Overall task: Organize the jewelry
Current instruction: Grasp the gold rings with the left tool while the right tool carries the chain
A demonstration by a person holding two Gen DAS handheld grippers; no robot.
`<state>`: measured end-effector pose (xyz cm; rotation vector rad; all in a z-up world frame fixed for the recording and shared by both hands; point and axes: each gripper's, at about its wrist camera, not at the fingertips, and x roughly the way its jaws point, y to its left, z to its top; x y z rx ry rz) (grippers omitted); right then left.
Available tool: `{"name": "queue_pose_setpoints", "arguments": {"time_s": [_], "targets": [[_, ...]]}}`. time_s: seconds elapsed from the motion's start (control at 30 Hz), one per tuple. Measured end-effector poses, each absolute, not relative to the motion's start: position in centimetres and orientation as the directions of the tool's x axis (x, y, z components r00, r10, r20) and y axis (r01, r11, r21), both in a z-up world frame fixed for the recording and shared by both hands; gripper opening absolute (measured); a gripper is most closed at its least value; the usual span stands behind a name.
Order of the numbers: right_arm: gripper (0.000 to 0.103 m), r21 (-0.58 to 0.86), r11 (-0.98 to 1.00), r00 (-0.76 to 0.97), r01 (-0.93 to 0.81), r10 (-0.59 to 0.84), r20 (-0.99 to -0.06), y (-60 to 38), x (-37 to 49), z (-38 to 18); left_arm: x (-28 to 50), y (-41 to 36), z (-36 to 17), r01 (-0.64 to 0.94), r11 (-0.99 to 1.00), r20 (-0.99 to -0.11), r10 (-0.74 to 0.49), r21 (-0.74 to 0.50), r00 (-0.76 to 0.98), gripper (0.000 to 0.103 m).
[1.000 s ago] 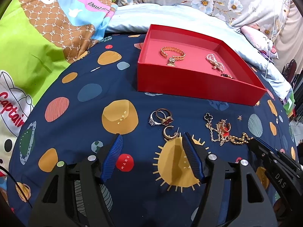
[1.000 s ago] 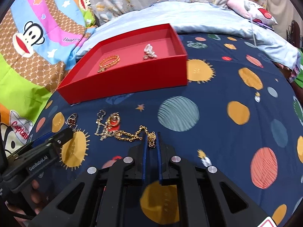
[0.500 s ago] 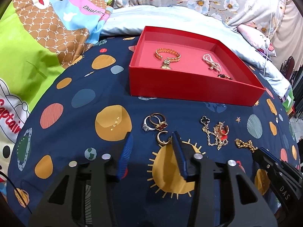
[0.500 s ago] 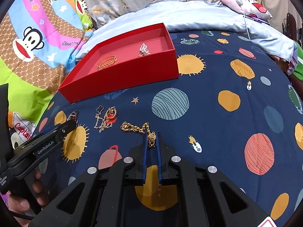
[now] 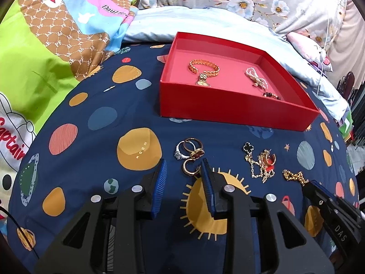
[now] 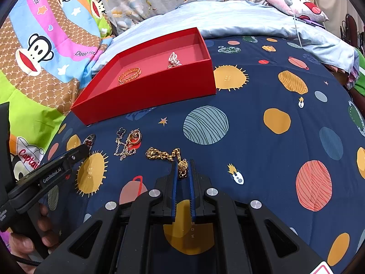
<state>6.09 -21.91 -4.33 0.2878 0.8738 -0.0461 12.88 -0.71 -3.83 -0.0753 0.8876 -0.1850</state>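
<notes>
Since the earlier frames the right gripper [image 6: 182,171] has dragged the gold beaded chain bracelet [image 6: 165,155] clear of the tangled fine chain with black clover charm [image 6: 126,142], and the left gripper [image 5: 183,175] has narrowed its gap around the small gold hoop earring [image 5: 189,168].

Right gripper: nearly clenched, its blue ribbed pads flanking the bracelet's round gold pendant; whether they actually pinch it cannot be confirmed, since a thin gap shows. Left gripper: released, fingers parted either side of the hoop, not touching it.

All loose pieces lie on the navy planet-print bedsheet [image 6: 262,137] in front of the shallow red cardboard box [image 5: 228,109]. The bracelet is nearest its right front corner, the tangled chain just left of it, and the cluster of three rings [image 5: 189,149] further left, touching the hoop. Inside the box rest a gold link bangle [image 5: 204,68], a pearl strand [image 5: 255,80] and a dark beaded piece by the front wall.

Risks, as judged: the pendant is small, smooth metal, and a marginal pinch could let it slip during the lift. The trailing bracelet could snag the box's front wall. The sheet is soft fabric; closing on the hoop may catch cloth or drag the adjoining rings.
</notes>
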Motion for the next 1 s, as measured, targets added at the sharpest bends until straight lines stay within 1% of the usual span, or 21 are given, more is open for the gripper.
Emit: {"name": "queue_pose_setpoints", "arguments": {"time_s": [0.2, 0.37, 0.5, 0.53, 1.0], "targets": [[0.008, 0.229, 0.961, 0.644, 0.157, 0.077, -0.762, -21.9, 6.1, -4.3, 14.0, -1.1, -3.8, 0.136, 0.976, -0.765, -0.217, -0.169, 0.607, 0.031], [0.008, 0.23, 0.961, 0.644, 0.156, 0.078, -0.761, -22.0, 6.1, -4.3, 14.7, -1.6, -3.9, 0.133, 0.978, -0.765, -0.21, -0.162, 0.609, 0.03], [0.008, 0.231, 0.96, 0.644, 0.157, 0.078, -0.761, -21.9, 6.1, -4.3, 14.6, -1.7, -3.9, 0.143, 0.976, -0.764, -0.22, -0.167, 0.606, 0.013], [0.008, 0.231, 0.96, 0.644, 0.157, 0.078, -0.761, -21.9, 6.1, -4.4, 14.5, -1.7, -3.9, 0.145, 0.975, -0.764, -0.221, -0.167, 0.606, 0.011], [0.008, 0.233, 0.96, 0.646, 0.156, 0.079, -0.76, -22.0, 6.1, -4.3, 12.1, -0.3, -2.2, 0.152, 0.967, -0.743, -0.255, -0.205, 0.619, 0.011]]}}
